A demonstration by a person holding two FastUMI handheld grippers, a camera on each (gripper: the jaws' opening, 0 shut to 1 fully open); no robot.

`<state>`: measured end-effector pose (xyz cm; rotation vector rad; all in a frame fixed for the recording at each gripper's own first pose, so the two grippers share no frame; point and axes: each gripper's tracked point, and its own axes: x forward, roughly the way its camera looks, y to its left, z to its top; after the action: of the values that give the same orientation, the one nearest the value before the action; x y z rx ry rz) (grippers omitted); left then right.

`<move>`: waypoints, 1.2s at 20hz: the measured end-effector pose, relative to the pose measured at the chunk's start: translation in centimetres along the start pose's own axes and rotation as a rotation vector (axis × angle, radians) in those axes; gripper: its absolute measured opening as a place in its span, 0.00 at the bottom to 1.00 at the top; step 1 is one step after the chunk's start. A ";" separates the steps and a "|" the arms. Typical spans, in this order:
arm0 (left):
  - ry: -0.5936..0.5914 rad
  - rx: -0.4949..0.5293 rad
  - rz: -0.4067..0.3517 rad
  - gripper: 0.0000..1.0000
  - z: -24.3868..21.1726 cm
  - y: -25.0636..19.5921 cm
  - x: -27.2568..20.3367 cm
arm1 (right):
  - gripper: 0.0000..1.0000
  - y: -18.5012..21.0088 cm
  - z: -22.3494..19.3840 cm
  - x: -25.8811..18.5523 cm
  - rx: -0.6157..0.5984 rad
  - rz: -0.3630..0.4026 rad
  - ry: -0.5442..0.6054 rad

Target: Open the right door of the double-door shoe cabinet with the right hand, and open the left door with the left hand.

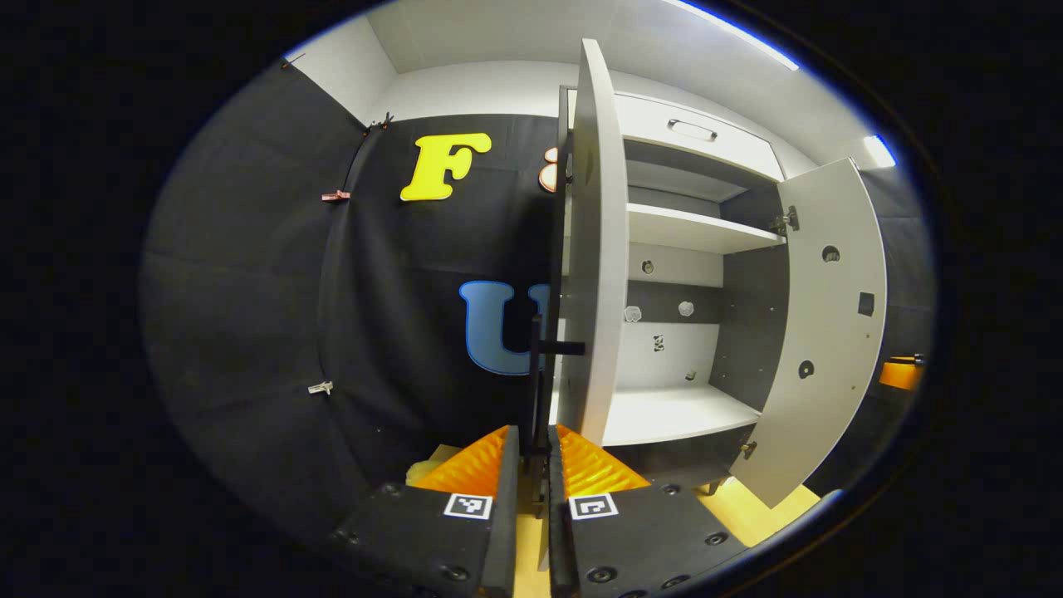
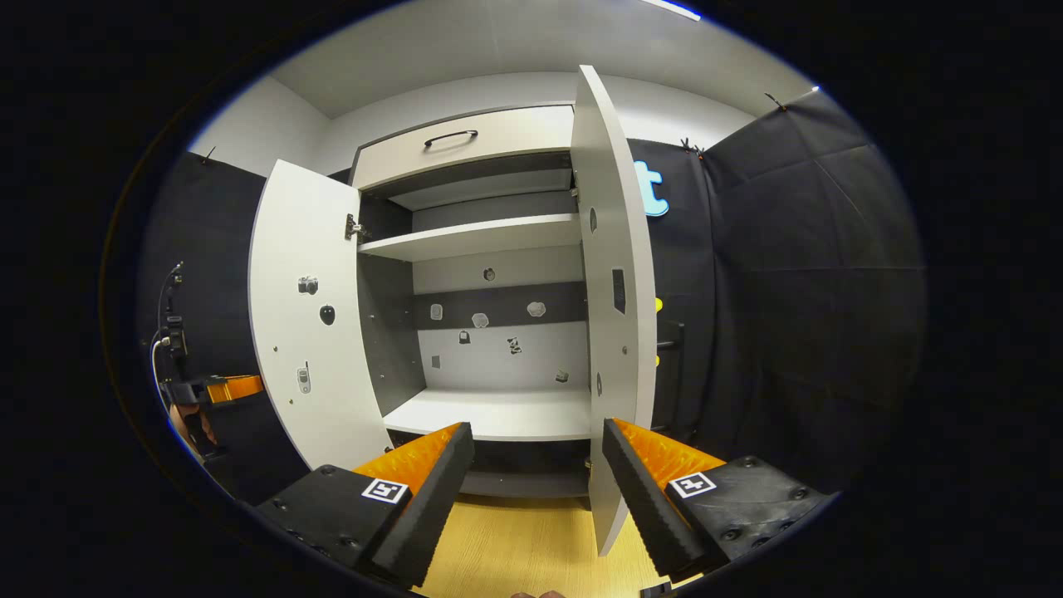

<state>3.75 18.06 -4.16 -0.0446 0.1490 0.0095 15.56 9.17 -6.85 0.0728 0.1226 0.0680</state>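
The white shoe cabinet (image 2: 490,415) stands with both doors swung out. In the left gripper view the left door (image 1: 594,249) is edge-on right ahead. Its black bar handle (image 1: 536,374) runs down between the fingers of my left gripper (image 1: 536,436), which is shut on it. The right door (image 1: 830,332) stands wide on the far side. In the right gripper view my right gripper (image 2: 536,432) is open, and the right door (image 2: 619,291) stands edge-on just inside its right finger, its handle (image 2: 668,340) behind the panel. The left door (image 2: 307,316) stands open beyond.
Inside the cabinet are an upper shelf (image 2: 473,237) and a bare bottom shelf, with a drawer (image 2: 465,141) on top. A wooden floor (image 2: 515,540) lies below. Black cloth walls flank the cabinet. A hand holds the left gripper (image 2: 232,388) at the far left.
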 end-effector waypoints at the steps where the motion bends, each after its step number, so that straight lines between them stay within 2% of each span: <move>1: 0.001 0.001 -0.001 0.22 0.0 -0.5 -0.6 | 0.98 -0.1 0.0 0.0 0.002 0.000 0.001; 3: -0.003 0.011 0.002 0.37 0.2 -1.3 -1.7 | 0.98 -0.3 0.0 0.1 0.007 -0.001 0.003; 4: -0.008 0.020 0.005 0.38 0.3 -1.7 -2.2 | 0.98 -0.3 0.0 0.0 0.009 -0.001 0.002; 10: -0.044 0.058 0.011 0.94 1.0 -5.5 -4.5 | 0.98 -0.5 0.3 -0.3 -0.014 0.008 -0.007; 11: -0.049 0.055 0.006 0.97 1.1 -6.3 -4.8 | 0.98 -0.7 0.4 -0.3 -0.018 0.003 -0.012; 16: -0.069 0.046 -0.020 0.97 0.9 -9.8 -5.2 | 0.98 -1.2 1.5 -0.6 -0.037 -0.026 -0.056; 19: -0.061 0.047 -0.043 0.97 0.8 -11.7 -5.4 | 0.98 -1.0 1.5 -1.1 -0.044 -0.017 -0.061; 24: -0.083 0.054 -0.008 0.97 1.3 -12.4 -6.0 | 0.98 -0.8 1.7 -1.2 -0.044 -0.013 -0.066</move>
<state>-1.84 5.72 -1.44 0.0091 0.0659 -0.0005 14.61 8.15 -5.06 0.0303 0.0560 0.0550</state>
